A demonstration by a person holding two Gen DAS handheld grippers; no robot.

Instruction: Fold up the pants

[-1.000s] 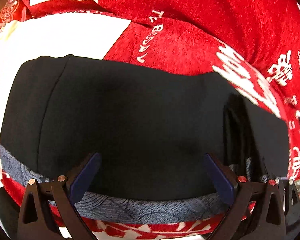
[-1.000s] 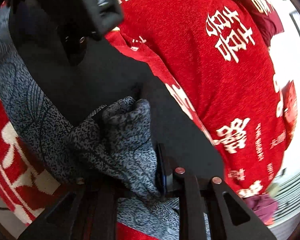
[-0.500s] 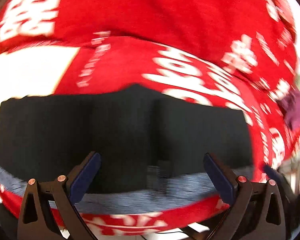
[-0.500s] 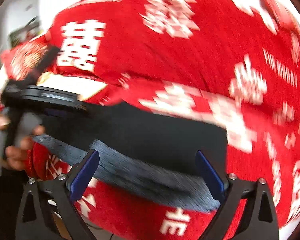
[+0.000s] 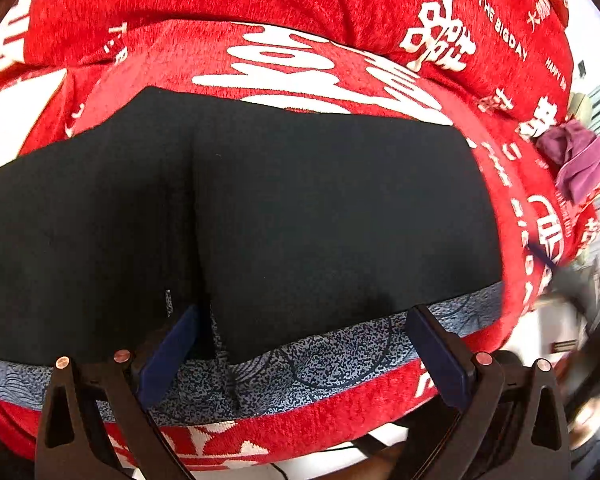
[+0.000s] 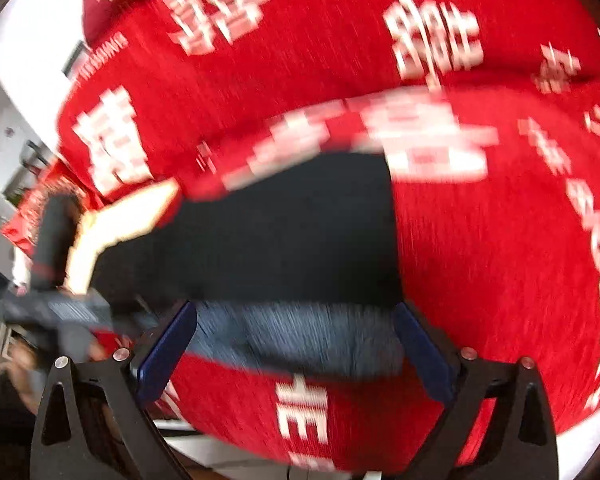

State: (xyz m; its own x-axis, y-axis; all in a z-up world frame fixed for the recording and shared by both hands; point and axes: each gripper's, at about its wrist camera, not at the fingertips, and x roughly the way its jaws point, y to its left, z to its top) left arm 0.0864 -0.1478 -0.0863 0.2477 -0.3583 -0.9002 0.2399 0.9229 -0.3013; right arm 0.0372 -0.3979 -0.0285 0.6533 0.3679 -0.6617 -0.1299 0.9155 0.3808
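Note:
The black pants [image 5: 300, 216] lie flat and folded on a red blanket, their grey patterned waistband [image 5: 340, 352] along the near edge. My left gripper [image 5: 300, 336] is open and empty, its jaws standing wide apart just over the waistband. In the blurred right wrist view the same pants [image 6: 284, 232] and waistband [image 6: 300, 336] lie ahead of my right gripper [image 6: 296, 328], which is open and empty too.
The red blanket [image 5: 300, 0] with white characters covers the whole surface and bulges up behind the pants. A purple cloth [image 5: 576, 164] lies at its far right edge. The other hand-held gripper body [image 6: 56, 308] shows at the left of the right wrist view.
My right gripper let go of the waistband, opened and pulled back. My left gripper stayed open and shifted right along the waistband. The pants now lie flat.

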